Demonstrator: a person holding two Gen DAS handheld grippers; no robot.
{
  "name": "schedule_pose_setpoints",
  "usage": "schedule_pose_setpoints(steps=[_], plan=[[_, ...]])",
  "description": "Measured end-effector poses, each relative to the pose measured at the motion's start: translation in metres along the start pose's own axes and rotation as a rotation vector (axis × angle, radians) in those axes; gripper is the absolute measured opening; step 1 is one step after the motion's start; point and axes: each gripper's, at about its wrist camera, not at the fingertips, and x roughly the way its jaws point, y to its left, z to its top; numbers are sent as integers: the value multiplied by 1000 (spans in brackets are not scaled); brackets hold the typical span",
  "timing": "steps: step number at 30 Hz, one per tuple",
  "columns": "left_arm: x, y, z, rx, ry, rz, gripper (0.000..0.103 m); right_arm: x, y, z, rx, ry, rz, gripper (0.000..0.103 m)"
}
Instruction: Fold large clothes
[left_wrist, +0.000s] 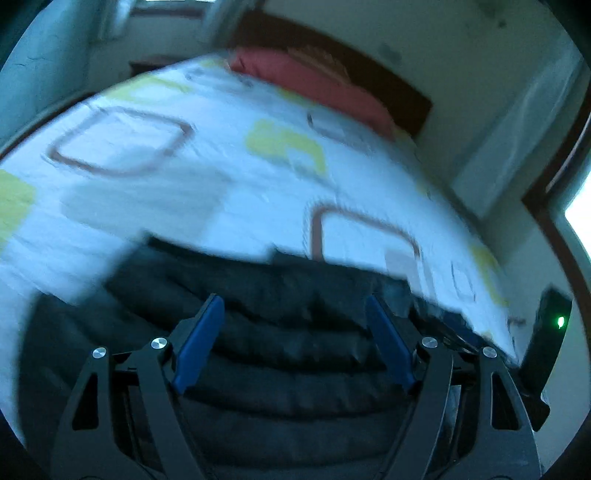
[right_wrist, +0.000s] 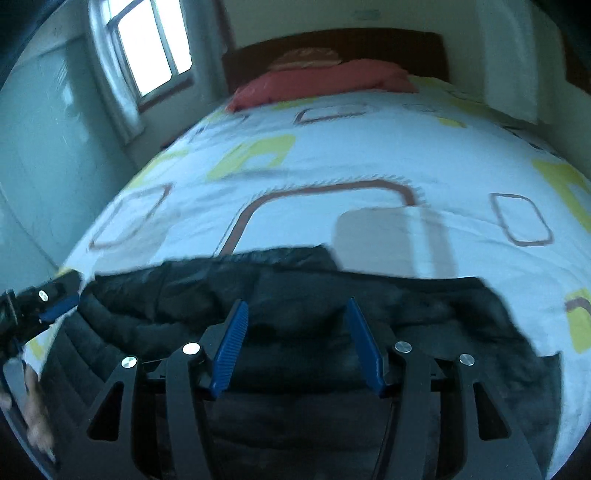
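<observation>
- The black quilted jacket (right_wrist: 295, 288) lay spread across the near end of the bed (right_wrist: 332, 158).
- The left tool (left_wrist: 291, 306) hung over it, jaws wide, gripping nothing.
- The right tool (right_wrist: 295, 310) hung likewise, jaws parted around empty space.
</observation>
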Motion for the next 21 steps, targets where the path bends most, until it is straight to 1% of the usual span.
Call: schedule_pose_setpoints(steps=[2, 3, 5, 6, 7, 8, 10, 11, 12, 13, 15, 17, 18, 20, 21], plan=[[29, -6, -12, 34, 72, 65, 79, 26, 1, -8, -8, 76, -14, 57], [43, -9, -17, 80, 93, 109, 79, 28, 1, -8, -6, 72, -13, 58], [48, -12, -17, 102, 98, 137, 79, 21, -2, -4, 4, 68, -8, 57], [43, -12, -15, 88, 96, 128, 78, 13, -5, -4, 16, 56, -3, 57], [34, -10, -14, 70, 86, 108, 76, 3, -8, -6, 27, 38, 4, 57], [22, -8, -16, 53, 71, 81, 76, -4, -12, -8, 26, 25, -1, 57], [5, -5, -20, 54, 39, 69, 76, -21, -20, -16, 13, -8, -52, 57], [-4, 1, -24, 56, 10, 85, 76, -27, -26, -22, 9, -15, -99, 57], [-5, 5, -27, 47, 2, 98, 76, -28, -31, -26, 11, -9, -135, 57], [-3, 12, -31, 28, 10, 101, 76, -22, -40, -33, 26, 19, -150, 57], [14, 24, -33, -1, 56, 92, 75, -10, -49, -41, 68, 37, -110, 56], [23, 23, -34, 17, 51, 109, 75, -5, -50, -41, 69, 39, -116, 56], [27, 21, -36, 35, 51, 131, 75, -5, -49, -41, 62, 41, -126, 57], [25, 16, -37, 58, 54, 154, 75, -11, -48, -41, 58, 34, -124, 56], [20, 15, -36, 58, 64, 154, 74, -19, -49, -42, 62, 30, -119, 55]])
